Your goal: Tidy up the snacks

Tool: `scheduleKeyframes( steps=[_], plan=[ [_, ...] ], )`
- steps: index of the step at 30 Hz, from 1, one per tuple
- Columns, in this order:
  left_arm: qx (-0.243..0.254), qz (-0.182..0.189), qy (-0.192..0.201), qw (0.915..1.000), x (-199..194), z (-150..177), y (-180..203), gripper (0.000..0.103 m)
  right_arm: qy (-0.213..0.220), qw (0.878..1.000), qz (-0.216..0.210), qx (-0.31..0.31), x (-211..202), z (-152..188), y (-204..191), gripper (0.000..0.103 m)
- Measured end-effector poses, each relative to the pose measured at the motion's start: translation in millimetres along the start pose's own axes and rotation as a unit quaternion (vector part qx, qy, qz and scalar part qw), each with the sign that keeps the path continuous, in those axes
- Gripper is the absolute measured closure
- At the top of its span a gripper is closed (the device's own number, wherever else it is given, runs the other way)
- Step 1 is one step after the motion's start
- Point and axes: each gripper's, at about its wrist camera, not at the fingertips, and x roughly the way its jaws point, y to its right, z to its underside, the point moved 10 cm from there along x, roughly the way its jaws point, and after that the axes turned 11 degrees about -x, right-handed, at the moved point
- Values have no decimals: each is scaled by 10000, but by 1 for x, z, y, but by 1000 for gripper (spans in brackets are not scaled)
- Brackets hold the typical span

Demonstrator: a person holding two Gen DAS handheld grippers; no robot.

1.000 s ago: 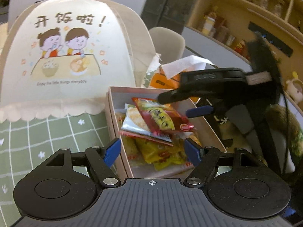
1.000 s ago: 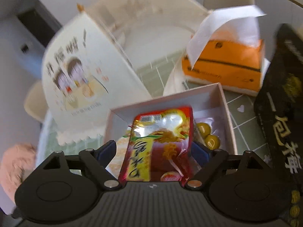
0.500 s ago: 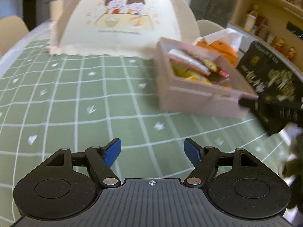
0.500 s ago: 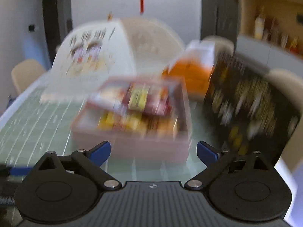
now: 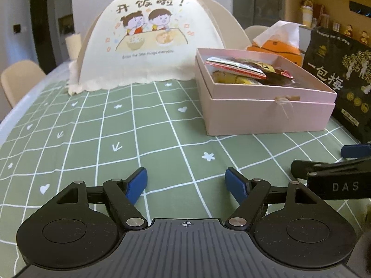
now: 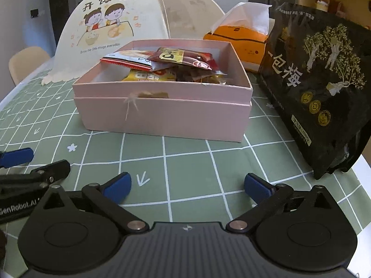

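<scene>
On the bench with a green checked cloth stands a pink box full of snack packets, a black bag just beside it, and nearer, the left gripper and right gripper hover with jaws wide and empty, the right jaws having just been opening.

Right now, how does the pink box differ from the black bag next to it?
The pink box lies flat and low on the tablecloth; the black bag stands upright and rises taller. The pink box is open on top with snack packets showing inside; the black bag shows none of its contents. The pink box is plain; the black bag carries printed trees and characters. Both sit on the tablecloth, close to each other.
</scene>
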Motion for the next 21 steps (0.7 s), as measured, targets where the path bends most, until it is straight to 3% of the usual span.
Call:
scheduleKeyframes(
  steps=[7,21],
  plan=[
    [21,-13,79,10000,-1,1,4,23,306,9993,199,98,-6,6,0,0],
    [-32,46,43,10000,1,1,2,21,305,9993,199,124,-6,6,0,0]
  ],
)
